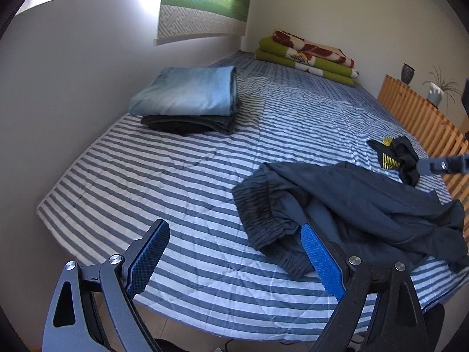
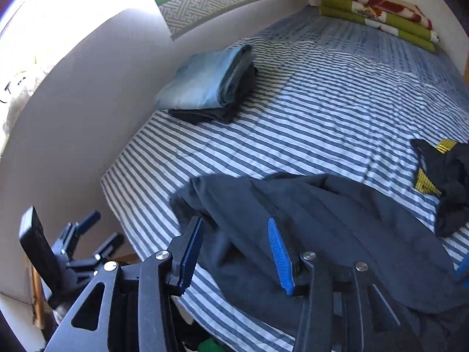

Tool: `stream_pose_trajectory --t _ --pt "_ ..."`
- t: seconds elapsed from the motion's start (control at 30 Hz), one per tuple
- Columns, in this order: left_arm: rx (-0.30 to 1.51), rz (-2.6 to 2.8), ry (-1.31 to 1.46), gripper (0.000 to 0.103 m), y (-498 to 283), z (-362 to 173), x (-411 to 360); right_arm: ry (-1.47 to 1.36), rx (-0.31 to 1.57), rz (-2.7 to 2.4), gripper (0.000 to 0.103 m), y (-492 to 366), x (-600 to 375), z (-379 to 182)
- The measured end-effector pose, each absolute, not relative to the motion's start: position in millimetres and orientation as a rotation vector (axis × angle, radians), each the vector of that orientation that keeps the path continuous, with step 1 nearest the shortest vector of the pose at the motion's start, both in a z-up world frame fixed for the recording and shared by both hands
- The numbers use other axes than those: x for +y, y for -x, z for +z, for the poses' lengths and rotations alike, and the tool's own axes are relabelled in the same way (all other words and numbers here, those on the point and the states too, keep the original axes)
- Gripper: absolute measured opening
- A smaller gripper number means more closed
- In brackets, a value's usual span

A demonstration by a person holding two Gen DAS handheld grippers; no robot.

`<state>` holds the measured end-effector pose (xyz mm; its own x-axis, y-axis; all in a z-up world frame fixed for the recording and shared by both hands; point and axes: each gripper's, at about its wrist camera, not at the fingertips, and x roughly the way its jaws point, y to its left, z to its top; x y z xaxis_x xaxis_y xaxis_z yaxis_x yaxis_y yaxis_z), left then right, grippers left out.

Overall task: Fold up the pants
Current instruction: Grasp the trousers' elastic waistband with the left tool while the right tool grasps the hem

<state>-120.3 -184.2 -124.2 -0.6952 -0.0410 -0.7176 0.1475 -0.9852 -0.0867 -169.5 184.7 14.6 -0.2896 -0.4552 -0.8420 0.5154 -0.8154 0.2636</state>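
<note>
the dark pants (image 1: 351, 202) lie crumpled at the lower right of the frame on the striped bed (image 1: 176, 176). they look light, limp and slippery, so i would pinch the gathered waistband (image 1: 263, 214). both the left tool (image 1: 234, 261) and right tool (image 2: 234, 252) are spread wide, holding nothing.

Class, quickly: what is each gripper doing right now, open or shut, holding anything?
Left gripper: open, holding nothing, above the striped bed beside the dark pants.
Right gripper: open, jaws apart over the dark pants, nothing gripped.
</note>
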Motion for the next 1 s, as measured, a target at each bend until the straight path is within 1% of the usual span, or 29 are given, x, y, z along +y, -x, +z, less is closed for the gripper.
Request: stream_pose_trajectory --t 0.1,0.3,0.4,0.43,0.47,0.5,0.53,0.57,0.63,0.7,0.73,0.77,0.8,0.83,0.87,0.93,1.0 --pt "0.17 -2.796 -1.225 0.093 138.3 -140.4 -176.1 -1.417 0.168 -2.224 0.045 146.1 241.8 -11.2" --pt "0.305 -2.736 -1.363 0.093 180.5 -177.7 -184.8 -1.566 0.318 -2.36 0.045 97.4 357.7 -82.3" --pt "0.327 -2.715 -1.436 0.086 197.4 -195.5 -181.8 -1.587 0.412 -2.387 0.046 84.3 379.8 -103.8" --pt "0.345 -2.705 -1.462 0.079 202.2 -201.7 -179.7 -1.567 0.437 -2.386 0.048 82.7 379.4 -106.2" --pt "0.369 -2.69 -1.489 0.067 207.2 -207.2 -179.4 -1.539 0.449 -2.376 0.055 81.9 377.6 -108.3" --pt "0.388 -2.668 -1.512 0.059 211.3 -212.8 -180.0 -1.512 0.453 -2.358 0.061 81.9 374.7 -111.6" --pt "0.406 -2.65 -1.528 0.043 215.3 -216.7 -180.9 -1.493 0.459 -2.341 0.061 81.3 370.6 -114.1" --pt "0.422 -2.638 -1.533 0.033 218.6 -219.3 -182.2 -1.474 0.47 -2.318 0.061 83.3 364.3 -119.0" --pt "0.423 -2.631 -1.519 0.024 221.7 -219.7 -182.6 -1.447 0.499 -2.271 0.061 86.9 351.4 -128.1" --pt "0.417 -2.647 -1.496 0.02 221.5 -214.4 -182.7 -1.434 0.535 -2.234 0.061 88.1 336.3 -137.7" --pt "0.414 -2.662 -1.481 0.014 221.6 -210.4 -183.0 -1.432 0.551 -2.221 0.061 87.8 329.1 -141.3" --pt "0.41 -2.677 -1.465 0.01 221.0 -206.0 -183.0 -1.442 0.561 -2.209 0.051 91.0 323.2 -146.7" --pt "0.414 -2.689 -1.449 0.01 221.0 -199.8 -185.0 -1.454 0.566 -2.213 0.022 94.0 321.5 -150.9" --pt "0.415 -2.704 -1.429 0.008 220.0 -194.1 -185.8 -1.48 0.57 -2.223 0.005 98.5 318.9 -153.2" --pt "0.414 -2.718 -1.41 0.007 219.1 -188.0 -186.8 -1.516 0.562 -2.235 0.001 103.2 322.0 -153.9" --pt "0.417 -2.747 -1.377 0.006 215.4 -173.5 -188.5 -1.48 0.501 -2.302 0.001 107.5 333.3 -137.8" --pt "0.438 -2.787 -1.345 0.006 211.5 -157.4 -188.2 -1.419 0.433 -2.386 0.001 110.5 348.9 -109.6"
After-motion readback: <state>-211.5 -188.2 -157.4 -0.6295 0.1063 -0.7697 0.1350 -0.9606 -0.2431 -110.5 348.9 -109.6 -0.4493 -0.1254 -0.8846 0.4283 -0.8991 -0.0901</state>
